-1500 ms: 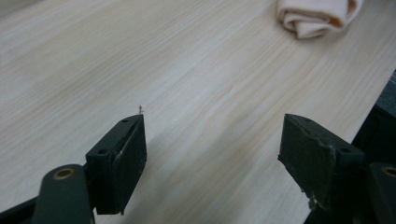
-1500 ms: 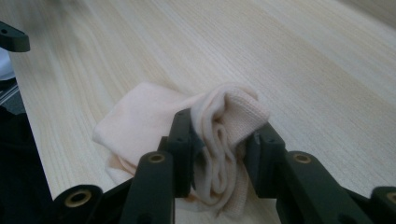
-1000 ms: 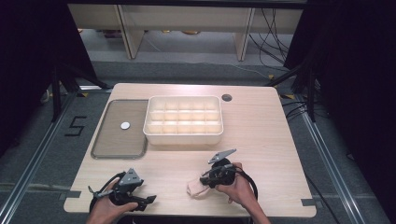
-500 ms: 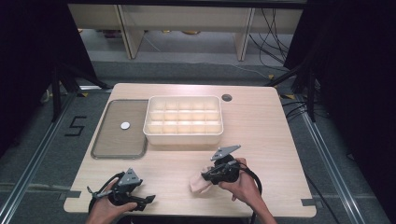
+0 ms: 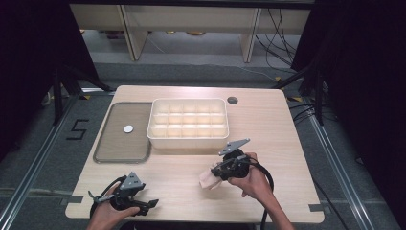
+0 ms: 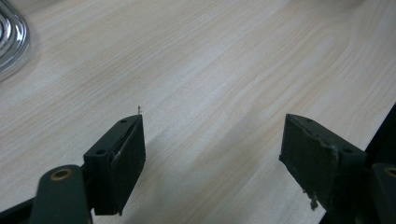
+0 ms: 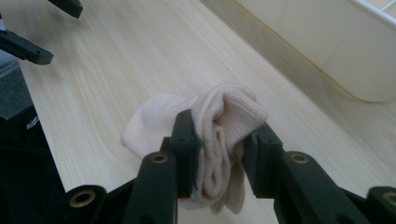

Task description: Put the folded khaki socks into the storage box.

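Since the earlier frame, the right gripper [image 5: 216,173] has lifted a rolled, cream-coloured sock [image 7: 210,135] clear of the bench [image 5: 287,129]; the left gripper [image 5: 146,207] has kept its place near the front edge. Right-gripper fingers [image 7: 184,140] are clamped on the middle of the sock, whose loose end hangs below and to one side. Left-gripper fingers [image 6: 123,158] stand wide apart with nothing between them, just above bare wood.

Risk, as a judgement: the grip takes only part of the bundle, so the roll may unwind or slip out during carriage; a dangling end could also catch on the organiser's rim.

The white compartmented organiser box [image 5: 189,139] appears empty in every cell. The grey tray [image 5: 115,153] beside it carries one small white disc [image 5: 128,128].
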Action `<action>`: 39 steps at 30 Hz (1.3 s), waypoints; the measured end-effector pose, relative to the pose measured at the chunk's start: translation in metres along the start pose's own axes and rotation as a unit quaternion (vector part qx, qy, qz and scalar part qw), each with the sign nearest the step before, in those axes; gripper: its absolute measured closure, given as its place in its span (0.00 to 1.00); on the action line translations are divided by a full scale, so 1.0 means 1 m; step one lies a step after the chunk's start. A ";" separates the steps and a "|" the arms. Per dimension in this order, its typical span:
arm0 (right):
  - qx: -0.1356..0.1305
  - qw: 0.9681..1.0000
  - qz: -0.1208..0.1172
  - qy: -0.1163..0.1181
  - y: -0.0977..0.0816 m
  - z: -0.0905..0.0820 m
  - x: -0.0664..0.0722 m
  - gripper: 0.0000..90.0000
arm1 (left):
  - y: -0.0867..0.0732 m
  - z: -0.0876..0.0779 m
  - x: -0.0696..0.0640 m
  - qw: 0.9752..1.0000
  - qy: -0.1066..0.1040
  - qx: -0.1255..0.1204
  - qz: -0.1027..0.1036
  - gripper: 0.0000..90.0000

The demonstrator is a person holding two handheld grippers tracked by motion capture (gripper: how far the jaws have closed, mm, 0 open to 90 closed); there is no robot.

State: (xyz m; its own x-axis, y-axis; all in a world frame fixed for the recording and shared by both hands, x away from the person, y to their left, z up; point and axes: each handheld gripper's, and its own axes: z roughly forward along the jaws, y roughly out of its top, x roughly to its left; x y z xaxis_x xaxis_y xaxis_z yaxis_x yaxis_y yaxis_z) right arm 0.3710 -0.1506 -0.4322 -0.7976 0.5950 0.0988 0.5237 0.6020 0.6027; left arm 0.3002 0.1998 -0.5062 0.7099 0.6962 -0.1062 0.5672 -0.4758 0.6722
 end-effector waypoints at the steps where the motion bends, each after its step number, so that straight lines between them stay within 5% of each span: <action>1: 0.000 1.000 0.000 0.000 0.000 0.000 0.000 0.77 | 0.000 -0.001 0.000 1.000 -0.003 -0.002 -0.002 0.24; 12: 0.023 1.000 0.009 -0.013 0.010 -0.005 -0.005 0.77 | 0.000 -0.001 0.001 1.000 0.002 0.001 0.008 0.24; 15: 0.021 1.000 -0.010 -0.009 0.014 -0.006 -0.009 0.77 | 0.000 -0.001 0.001 1.000 0.002 0.002 0.009 0.24; 23: 0.032 0.999 0.003 -0.021 0.025 -0.015 -0.010 0.77 | 0.000 -0.001 0.002 1.000 0.004 0.003 0.009 0.24; 39: 0.045 0.998 -0.016 -0.043 0.059 -0.030 -0.020 0.77 | 0.000 -0.001 0.002 1.000 0.007 0.005 0.009 0.24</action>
State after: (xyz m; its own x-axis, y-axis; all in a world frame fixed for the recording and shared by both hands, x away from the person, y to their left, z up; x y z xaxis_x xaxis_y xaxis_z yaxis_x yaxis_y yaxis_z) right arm 0.4088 -0.1433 -0.3748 -0.7880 0.6156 0.0104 0.5259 0.6642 0.5312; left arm 0.3016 0.2017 -0.5057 0.7136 0.6956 -0.0835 0.5590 -0.4934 0.6663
